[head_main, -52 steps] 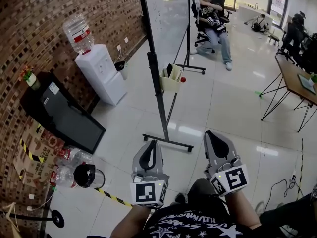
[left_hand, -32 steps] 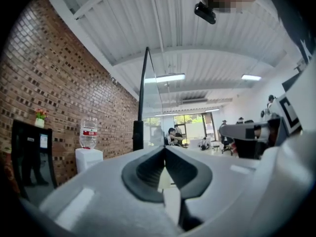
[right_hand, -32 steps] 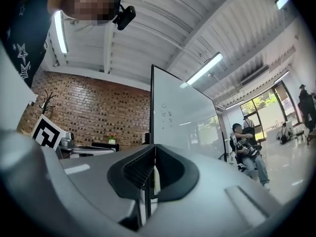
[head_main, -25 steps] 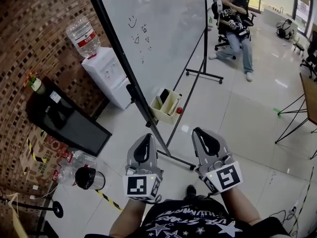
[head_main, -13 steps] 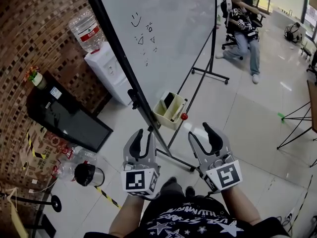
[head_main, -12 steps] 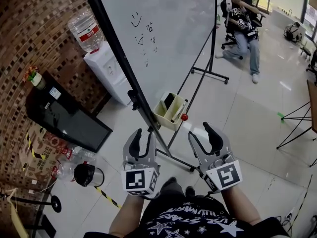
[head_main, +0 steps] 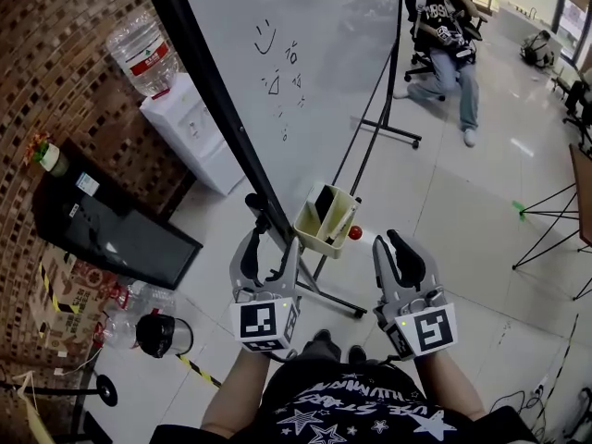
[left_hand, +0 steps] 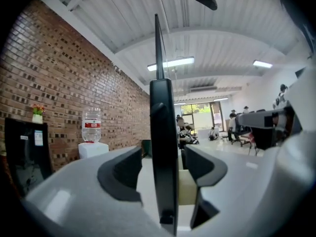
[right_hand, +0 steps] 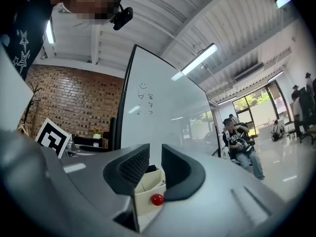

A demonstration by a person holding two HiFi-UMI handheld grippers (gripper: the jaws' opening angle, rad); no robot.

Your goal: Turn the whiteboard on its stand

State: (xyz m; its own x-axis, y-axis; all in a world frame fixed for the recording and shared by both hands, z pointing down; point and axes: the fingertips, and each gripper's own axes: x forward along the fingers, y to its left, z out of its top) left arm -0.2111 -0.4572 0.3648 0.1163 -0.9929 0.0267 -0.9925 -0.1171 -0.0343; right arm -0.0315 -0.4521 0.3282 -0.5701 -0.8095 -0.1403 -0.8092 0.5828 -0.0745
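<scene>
Two sets of jaws, neither pinching anything yet.

- Left gripper (head_main: 267, 252): jaws spread and opening. The whiteboard's black frame bar (left_hand: 164, 147) stands upright in the gap, with daylight on both sides and the pads not touching it.
- Right gripper (head_main: 396, 252): jaws narrowly apart and closing, with nothing between them. It sits just right of the left one, aimed at the cream tray (head_main: 326, 218) and its red ball (head_main: 355, 233).
- Whiteboard (head_main: 314, 72): directly ahead. Its near edge is at the left gripper and its face runs away to the far right, with small scribbles high up. The stand foot (head_main: 324, 294) is on the floor between the grippers.

Step in hand, as I judge it, is taking hold of the near frame edge before swinging the board.

- Centre the bar deep in the left pads and close squarely; an off-centre grip would likely slip once the board resists.
- Keep the right gripper off the tray, which looks light and loose. Better to set it on the frame or flat against the board.
- Swing slowly. The water dispenser (head_main: 190, 132) and brick wall (head_main: 65, 44) stand close on the left, and a seated person (head_main: 444, 35) is well off at far right.
</scene>
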